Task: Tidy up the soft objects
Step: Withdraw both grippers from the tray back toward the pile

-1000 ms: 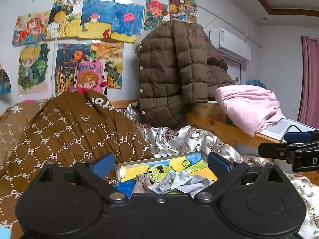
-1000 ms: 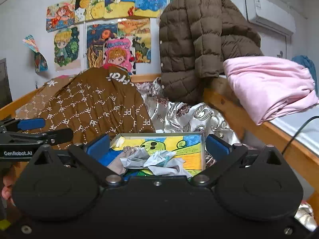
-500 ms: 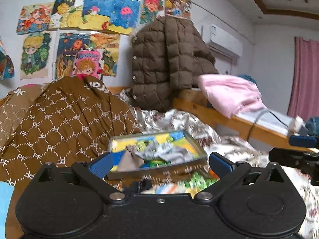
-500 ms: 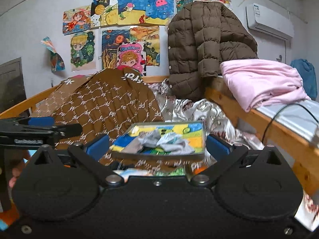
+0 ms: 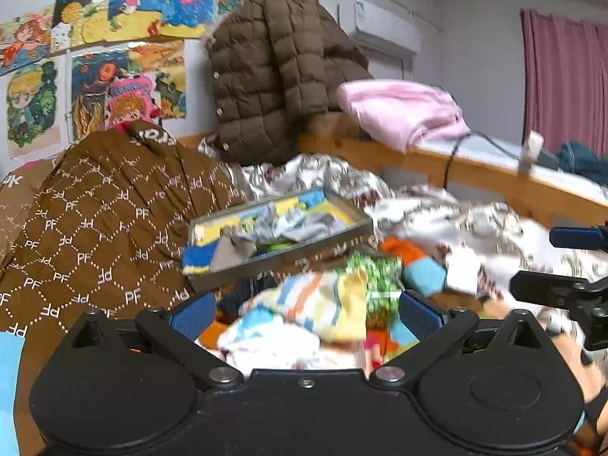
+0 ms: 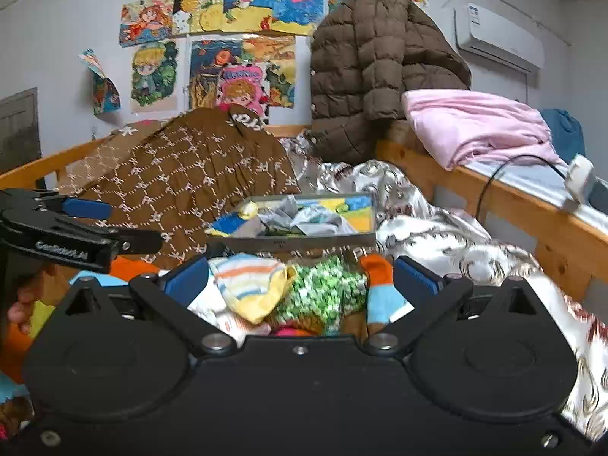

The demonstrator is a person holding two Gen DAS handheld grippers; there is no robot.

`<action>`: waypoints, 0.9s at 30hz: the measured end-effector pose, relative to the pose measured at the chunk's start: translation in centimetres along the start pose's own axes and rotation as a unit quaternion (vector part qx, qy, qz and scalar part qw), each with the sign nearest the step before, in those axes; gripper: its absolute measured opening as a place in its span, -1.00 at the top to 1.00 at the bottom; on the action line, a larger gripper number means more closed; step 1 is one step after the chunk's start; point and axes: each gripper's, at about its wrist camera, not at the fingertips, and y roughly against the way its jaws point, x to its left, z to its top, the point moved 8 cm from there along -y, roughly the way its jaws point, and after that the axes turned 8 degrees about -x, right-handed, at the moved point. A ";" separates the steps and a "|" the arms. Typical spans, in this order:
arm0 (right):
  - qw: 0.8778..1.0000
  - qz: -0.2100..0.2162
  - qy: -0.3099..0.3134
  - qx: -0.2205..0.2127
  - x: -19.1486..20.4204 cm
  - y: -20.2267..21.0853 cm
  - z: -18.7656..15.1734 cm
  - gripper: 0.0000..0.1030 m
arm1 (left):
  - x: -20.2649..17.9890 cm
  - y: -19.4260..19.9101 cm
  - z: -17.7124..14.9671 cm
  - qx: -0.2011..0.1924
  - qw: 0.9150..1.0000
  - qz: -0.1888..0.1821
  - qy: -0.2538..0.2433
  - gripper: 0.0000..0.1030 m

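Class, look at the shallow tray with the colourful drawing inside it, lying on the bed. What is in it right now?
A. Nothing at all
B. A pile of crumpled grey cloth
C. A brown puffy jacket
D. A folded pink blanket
B: crumpled grey cloth lies inside the tray, while the pink blanket sits on the wooden ledge and the brown jacket hangs on the wall.

Left gripper (image 5: 307, 313) and right gripper (image 6: 300, 279) side by side, jaws spread, empty

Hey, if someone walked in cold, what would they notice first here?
Probably the heap of bright socks right before both open grippers, with the shallow tray of grey cloth just behind it. Then the brown puffer coat hanging on the wall beside the colourful drawings.
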 end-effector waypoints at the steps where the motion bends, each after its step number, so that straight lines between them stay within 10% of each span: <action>1: 1.000 -0.004 0.000 0.003 0.2 -0.2 -0.5 -0.99 | 0.0 0.0 -0.3 0.005 1.000 -0.001 -0.004 -0.98; 27: 0.995 -0.042 -0.024 0.084 0.0 -3.6 -9.1 -0.99 | -1.5 -2.5 -5.8 0.105 0.992 0.012 -0.073 -0.98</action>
